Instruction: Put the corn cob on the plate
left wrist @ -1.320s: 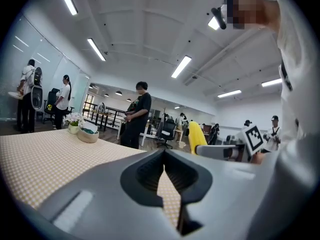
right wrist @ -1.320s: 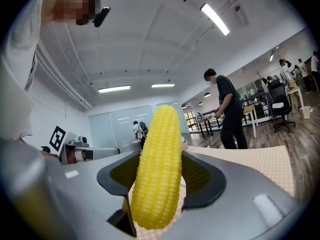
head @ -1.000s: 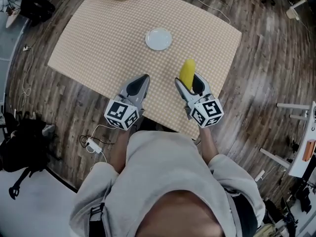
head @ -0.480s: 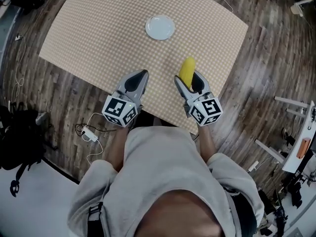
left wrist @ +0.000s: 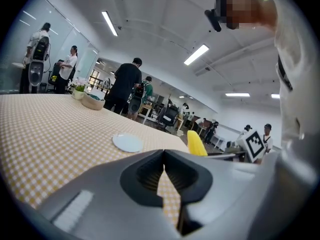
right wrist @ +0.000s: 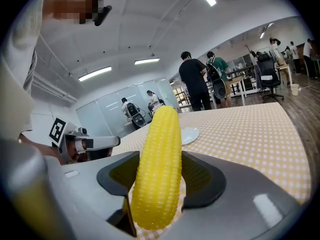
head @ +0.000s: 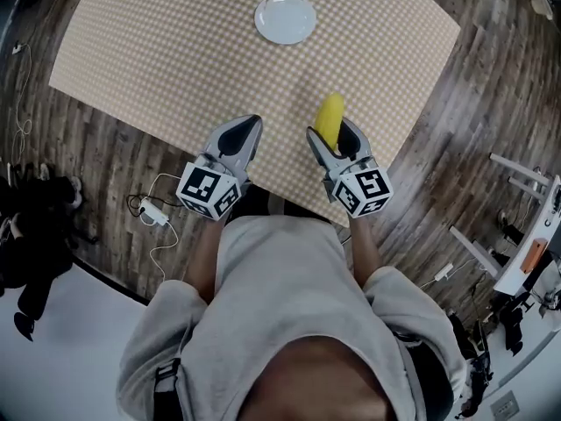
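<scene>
A yellow corn cob [head: 330, 118] [right wrist: 160, 164] sticks out forward from my right gripper [head: 334, 139], whose jaws are shut on its sides; the cob [left wrist: 196, 143] also shows in the left gripper view. The small white plate [head: 286, 17] [left wrist: 128, 142] [right wrist: 189, 134] lies farther away on the checked tablecloth [head: 175, 51], apart from both grippers. My left gripper [head: 241, 139] hovers over the near table edge, shut with nothing between its jaws. Both grippers sit side by side near the table's front edge.
The table stands on a dark wood floor [head: 491, 86]. A white power strip with cable [head: 151, 215] lies on the floor at the left. Several people [left wrist: 125, 86] and office chairs stand beyond the table. A bowl [left wrist: 93, 101] sits at the table's far end.
Both grippers have sunk toward the table, the corn cob still held in the right one. The head view has shifted, so the plate now sits nearer the top of the picture.
</scene>
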Demonstrator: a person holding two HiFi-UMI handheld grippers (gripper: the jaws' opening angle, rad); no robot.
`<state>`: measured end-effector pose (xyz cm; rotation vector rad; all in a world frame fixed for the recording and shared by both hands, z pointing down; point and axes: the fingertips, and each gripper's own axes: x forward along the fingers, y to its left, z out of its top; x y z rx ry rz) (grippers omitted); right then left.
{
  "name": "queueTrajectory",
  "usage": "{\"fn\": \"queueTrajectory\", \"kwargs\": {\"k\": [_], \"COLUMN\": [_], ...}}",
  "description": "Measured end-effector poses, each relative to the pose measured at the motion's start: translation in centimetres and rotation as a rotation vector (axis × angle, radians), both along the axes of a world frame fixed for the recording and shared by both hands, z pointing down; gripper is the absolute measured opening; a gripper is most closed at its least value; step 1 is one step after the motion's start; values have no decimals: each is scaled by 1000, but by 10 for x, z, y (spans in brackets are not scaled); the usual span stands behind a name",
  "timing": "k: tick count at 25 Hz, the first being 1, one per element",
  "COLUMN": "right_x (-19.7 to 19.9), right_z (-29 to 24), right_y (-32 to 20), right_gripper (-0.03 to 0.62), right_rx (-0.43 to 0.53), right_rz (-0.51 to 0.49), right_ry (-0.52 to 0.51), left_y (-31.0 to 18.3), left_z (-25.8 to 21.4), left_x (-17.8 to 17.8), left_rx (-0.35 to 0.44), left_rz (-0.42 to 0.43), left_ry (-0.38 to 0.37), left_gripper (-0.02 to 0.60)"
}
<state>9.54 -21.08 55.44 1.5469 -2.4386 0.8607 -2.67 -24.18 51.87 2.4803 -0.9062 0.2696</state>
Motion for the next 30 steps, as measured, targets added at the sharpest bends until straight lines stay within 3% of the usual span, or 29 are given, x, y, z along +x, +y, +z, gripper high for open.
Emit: {"fn": "queueTrajectory", "kwargs": {"k": [10, 22, 30], "right_x": [8, 11, 7], "right_z": [20, 40, 43], "right_y": [-28, -112, -171], "right_gripper": [261, 261, 261], "right_rx": [-4, 34, 63], "right_rz": [-42, -147, -171], "right_ry": [98, 239, 260], "left_y": [-8, -15, -16], "left_z": [10, 18, 19], "left_x": [-8, -21, -23], "left_rx": [-26, -51, -63], "left_rz": [-20, -59, -81], "left_ry": [-1, 6, 11], "left_gripper": [8, 8, 8]}}
